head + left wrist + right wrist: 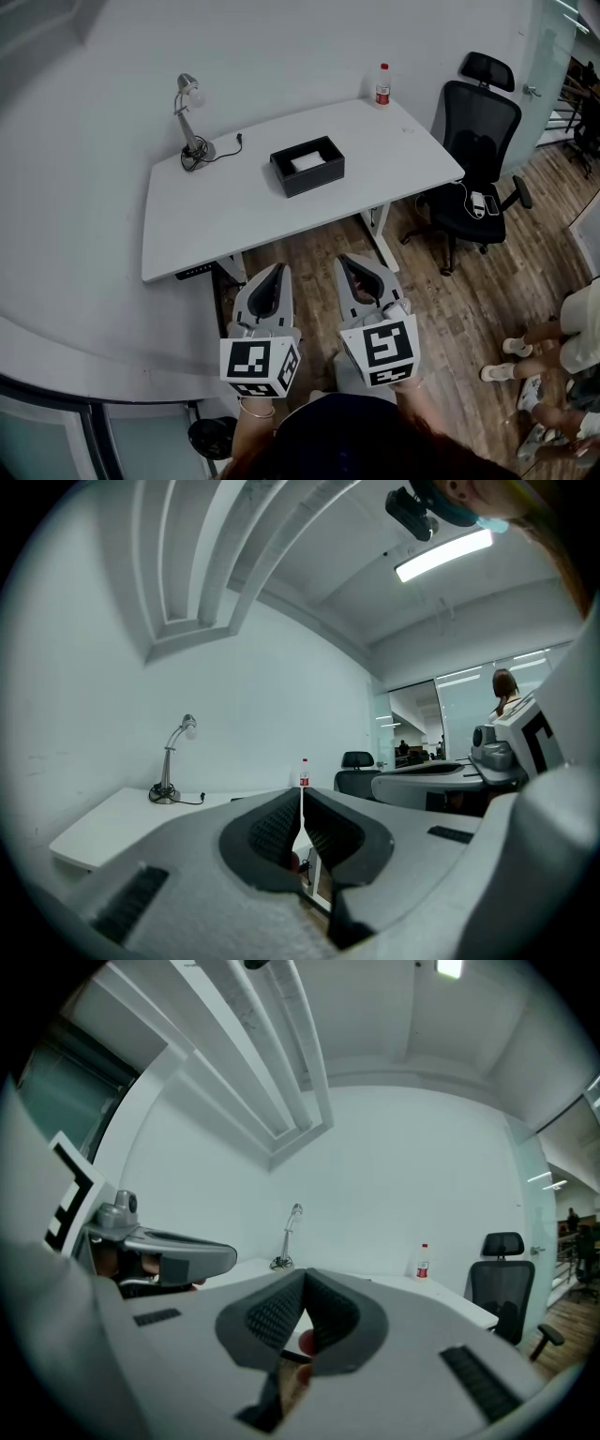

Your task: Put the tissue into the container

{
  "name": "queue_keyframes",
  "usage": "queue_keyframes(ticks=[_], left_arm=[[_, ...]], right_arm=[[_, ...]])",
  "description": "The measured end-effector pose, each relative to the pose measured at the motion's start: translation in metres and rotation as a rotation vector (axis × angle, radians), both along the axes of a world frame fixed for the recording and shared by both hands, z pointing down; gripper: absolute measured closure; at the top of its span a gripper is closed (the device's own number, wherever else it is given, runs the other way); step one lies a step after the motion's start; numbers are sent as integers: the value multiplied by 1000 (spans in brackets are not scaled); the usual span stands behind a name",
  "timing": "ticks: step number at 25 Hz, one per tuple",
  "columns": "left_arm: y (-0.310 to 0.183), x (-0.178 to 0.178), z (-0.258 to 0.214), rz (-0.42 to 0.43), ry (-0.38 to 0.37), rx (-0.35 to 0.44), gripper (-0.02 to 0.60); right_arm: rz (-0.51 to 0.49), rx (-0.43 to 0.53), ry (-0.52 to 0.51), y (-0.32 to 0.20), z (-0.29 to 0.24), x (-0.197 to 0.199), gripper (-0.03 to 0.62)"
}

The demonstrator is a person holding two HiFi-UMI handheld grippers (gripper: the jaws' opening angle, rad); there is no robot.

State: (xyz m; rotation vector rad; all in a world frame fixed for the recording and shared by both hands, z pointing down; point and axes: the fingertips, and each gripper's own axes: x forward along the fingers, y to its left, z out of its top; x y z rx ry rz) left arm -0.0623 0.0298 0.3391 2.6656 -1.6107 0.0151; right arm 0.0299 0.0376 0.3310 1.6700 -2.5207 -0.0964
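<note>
A black rectangular container (323,173) stands near the middle of the white desk (216,225), and a white tissue (307,161) lies inside it. Both grippers are held side by side over the wooden floor, in front of the desk and well short of the container. My left gripper (277,269) (301,808) is shut with nothing between its jaws. My right gripper (348,260) (304,1286) is shut and empty too. In the right gripper view the left gripper (159,1255) shows at the left.
A desk lamp (190,122) with its cable stands at the desk's back left. A red-labelled bottle (382,84) is at the back right corner. A black office chair (478,150) stands right of the desk. Other people's feet (525,375) are at the lower right.
</note>
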Motion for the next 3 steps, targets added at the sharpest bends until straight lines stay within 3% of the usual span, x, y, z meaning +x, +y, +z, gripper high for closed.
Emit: queue_keyframes(ticks=[3], left_arm=[[-10, 4, 1, 5, 2, 0, 552]], right_arm=[[-5, 6, 1, -8, 0, 0, 574]])
